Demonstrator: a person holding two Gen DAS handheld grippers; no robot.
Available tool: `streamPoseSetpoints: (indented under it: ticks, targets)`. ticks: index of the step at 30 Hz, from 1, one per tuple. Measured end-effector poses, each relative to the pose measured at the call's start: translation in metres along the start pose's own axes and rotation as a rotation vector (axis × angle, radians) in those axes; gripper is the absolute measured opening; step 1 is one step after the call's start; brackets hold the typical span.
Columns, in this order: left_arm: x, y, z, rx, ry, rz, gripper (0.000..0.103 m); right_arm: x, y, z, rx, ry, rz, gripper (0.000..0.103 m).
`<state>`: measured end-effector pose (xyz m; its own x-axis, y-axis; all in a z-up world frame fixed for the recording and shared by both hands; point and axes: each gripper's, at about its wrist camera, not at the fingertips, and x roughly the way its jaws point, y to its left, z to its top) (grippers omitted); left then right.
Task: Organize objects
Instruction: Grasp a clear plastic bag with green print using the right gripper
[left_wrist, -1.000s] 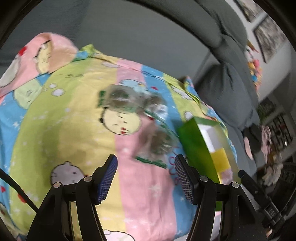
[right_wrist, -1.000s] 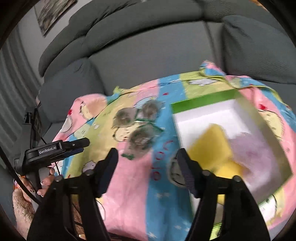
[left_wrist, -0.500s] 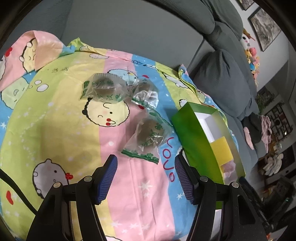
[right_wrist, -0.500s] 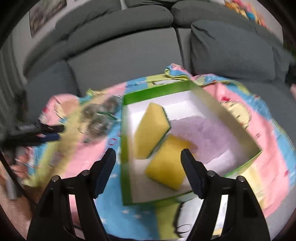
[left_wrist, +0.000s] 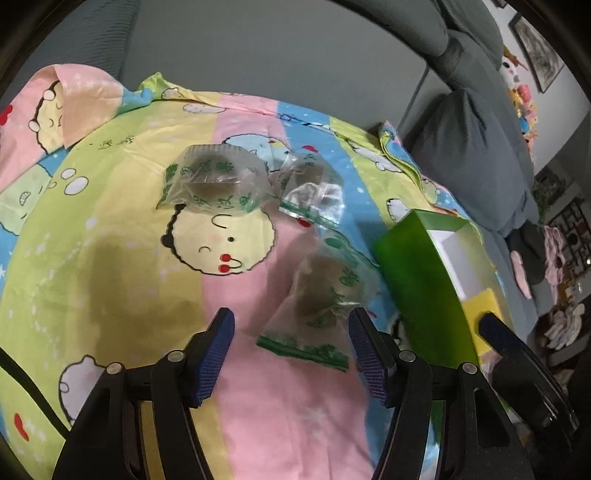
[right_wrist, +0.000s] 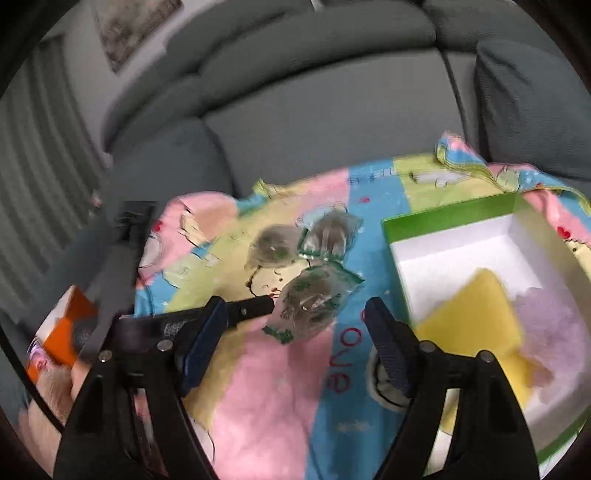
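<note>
Clear plastic packets, three in all (left_wrist: 212, 181) (left_wrist: 312, 188) (left_wrist: 325, 295), lie mid-frame on the cartoon sheet (left_wrist: 110, 258). One green box (right_wrist: 447, 218) at right holds two yellow sponges (right_wrist: 476, 317). Both grippers (left_wrist: 290, 350) (right_wrist: 291, 343) have jaws open, empty.

Three packets lie on the blanket (left_wrist: 122, 236): one (left_wrist: 212, 181) at 11 o'clock, one (left_wrist: 314, 186) at 12, the nearest (left_wrist: 325, 291) at centre; the box (left_wrist: 417, 280) sits at 3.

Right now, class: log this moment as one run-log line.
left gripper: open, over nearest packet | right gripper: open, empty | packets on blanket: three | green box: two yellow sponges inside
</note>
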<state>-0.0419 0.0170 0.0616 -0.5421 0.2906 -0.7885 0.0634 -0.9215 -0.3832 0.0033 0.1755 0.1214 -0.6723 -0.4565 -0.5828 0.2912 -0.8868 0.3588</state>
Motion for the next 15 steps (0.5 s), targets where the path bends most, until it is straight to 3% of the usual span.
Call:
streamPoseSetpoints:
  ticks: [5,8,10,15]
  targets:
    - [0.008,0.005,0.0,0.037,0.016,-0.018,0.064,0.05,-0.012,0.016,0.211,0.155,0.114,0.073]
    - [0.012,0.004,0.002,0.064,0.016,-0.041,0.064,0.065,-0.007,0.02,0.227,0.229,0.047,0.072]
    - [0.019,0.002,0.002,0.071,0.034,-0.068,0.065,0.074,-0.008,0.021,0.266,0.276,0.031,0.065]
    - [0.033,-0.005,0.004,0.094,0.046,-0.119,0.065,0.09,-0.007,0.028,0.287,0.323,-0.06,0.065]
